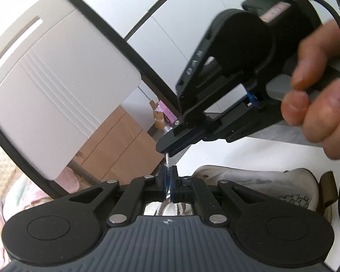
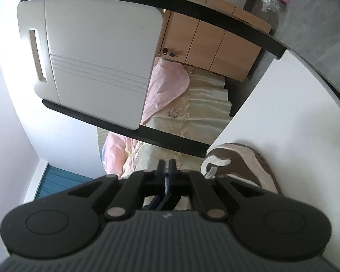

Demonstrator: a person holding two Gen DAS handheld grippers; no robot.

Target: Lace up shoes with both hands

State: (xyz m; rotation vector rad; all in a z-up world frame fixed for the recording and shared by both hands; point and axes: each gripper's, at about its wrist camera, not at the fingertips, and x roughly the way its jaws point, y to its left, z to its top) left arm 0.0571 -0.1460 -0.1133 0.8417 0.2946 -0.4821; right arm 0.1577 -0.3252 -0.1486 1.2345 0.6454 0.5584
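Observation:
In the left wrist view my left gripper [image 1: 168, 170] is shut on a thin white shoelace [image 1: 167, 158] that runs straight up from its tips to the right gripper [image 1: 164, 147], which is also shut on it just above. A grey-white shoe [image 1: 260, 181] lies on the white table [image 1: 215, 151] behind the left gripper. In the right wrist view my right gripper [image 2: 166, 164] has its jaws together; the lace does not show there. A brown and white shoe [image 2: 238, 165] lies on the table [image 2: 283, 113] to its right.
A white chair back [image 1: 56, 79] with a black frame stands past the table edge, also in the right wrist view [image 2: 97, 63]. Wooden cabinets [image 2: 215, 43] and pink and cream bedding [image 2: 183, 104] lie beyond. A hand [image 1: 317, 104] holds the right gripper's handle.

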